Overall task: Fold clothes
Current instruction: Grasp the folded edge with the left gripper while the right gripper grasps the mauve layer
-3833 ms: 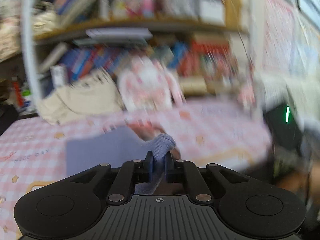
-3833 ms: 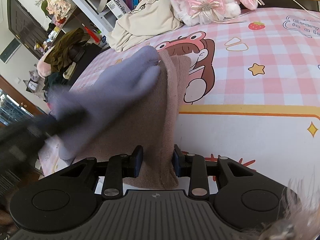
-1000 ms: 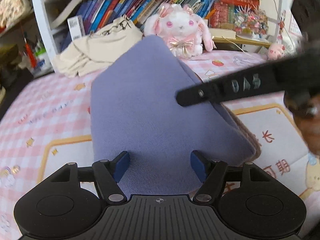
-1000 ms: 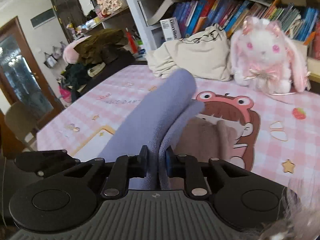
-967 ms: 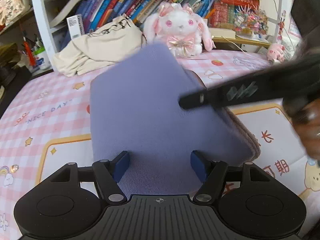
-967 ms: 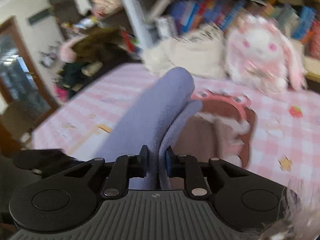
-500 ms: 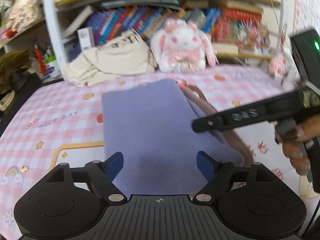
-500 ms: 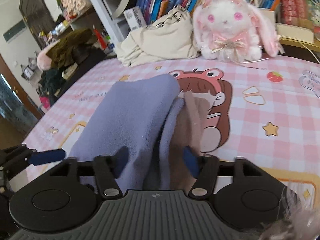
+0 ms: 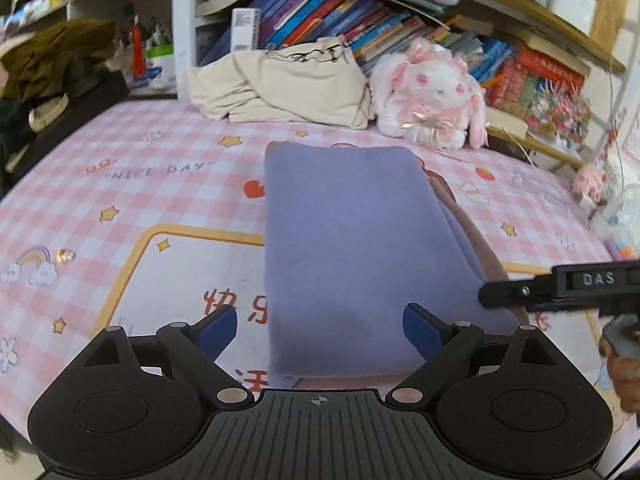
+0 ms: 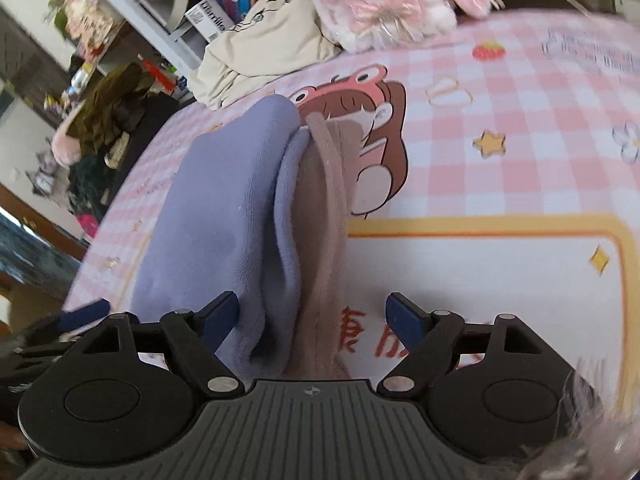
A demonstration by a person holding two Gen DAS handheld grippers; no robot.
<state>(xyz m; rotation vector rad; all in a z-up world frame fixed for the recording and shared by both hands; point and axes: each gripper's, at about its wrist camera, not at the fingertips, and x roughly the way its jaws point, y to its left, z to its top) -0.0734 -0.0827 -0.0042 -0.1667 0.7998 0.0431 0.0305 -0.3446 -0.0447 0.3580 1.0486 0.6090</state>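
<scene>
I have the left gripper (image 9: 320,330) on my left with its fingers (image 9: 218,324) spread wide and opening further; they stand clear of the cloth and grip nothing. Just ahead of it, the lavender garment (image 9: 360,248) lies folded into a flat rectangle on the table (image 9: 120,184), and its near edge runs between the 2 fingers without touching either. Under its right side a brown layer (image 9: 476,240) shows, whether lining or a second piece I cannot tell.

Further right, the right gripper (image 10: 312,318) is also letting go: its fingers (image 10: 406,318) are opening. The stacked lavender and brown edges (image 10: 320,208) lie in the gap, loose, and I cannot tell whether the left finger brushes them.

My judgement: this fold looks laid down and released, so the piece is close to finished. Perhaps a squaring of the uneven right edge is left. The crumpled cream garment (image 9: 280,88) at the back looks unfolded, so it may be next.

The table wears a pink checked cloth with stars, a cartoon print and a yellow-bordered white panel. At its back sits a white and pink plush rabbit (image 9: 432,96), with crowded bookshelves (image 9: 340,12) behind and dark clothes (image 9: 52,56) heaped far left.
</scene>
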